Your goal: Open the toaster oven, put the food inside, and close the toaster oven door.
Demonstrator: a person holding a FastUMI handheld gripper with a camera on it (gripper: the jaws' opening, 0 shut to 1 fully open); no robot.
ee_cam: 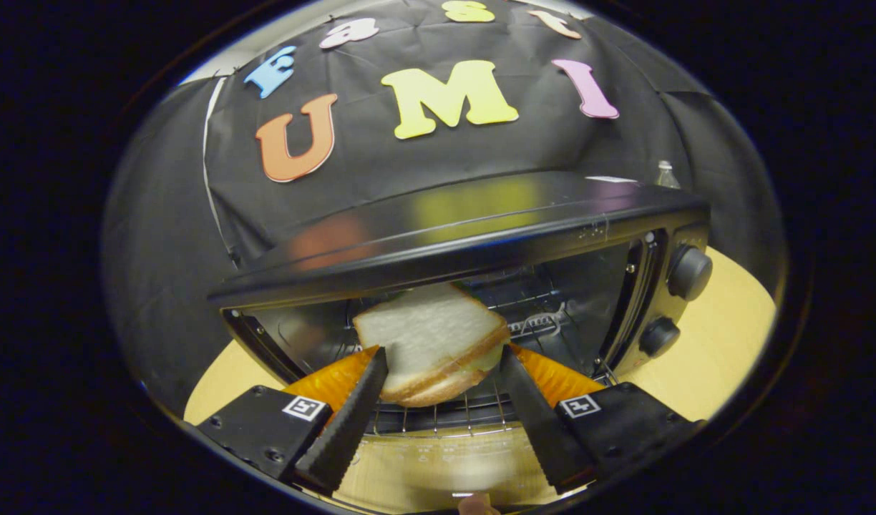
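A black toaster oven [481, 229] stands on the wooden table with its door [438, 458] folded down flat toward me. A sandwich of white bread [431, 343] is held between my fingers at the mouth of the oven, above the front of the wire rack [474, 411]. My gripper [444, 357] is shut on the sandwich, one finger pressing on each side of it. The sandwich tilts, its top slice facing me. The oven's cavity lies just beyond the fingertips.
Two round knobs [688, 272] sit on the oven's right panel. The light wooden table [717, 343] spreads to the right of the oven and shows at its left too. A clear bottle [665, 174] stands behind the oven's right corner. Black cloth walls the booth behind.
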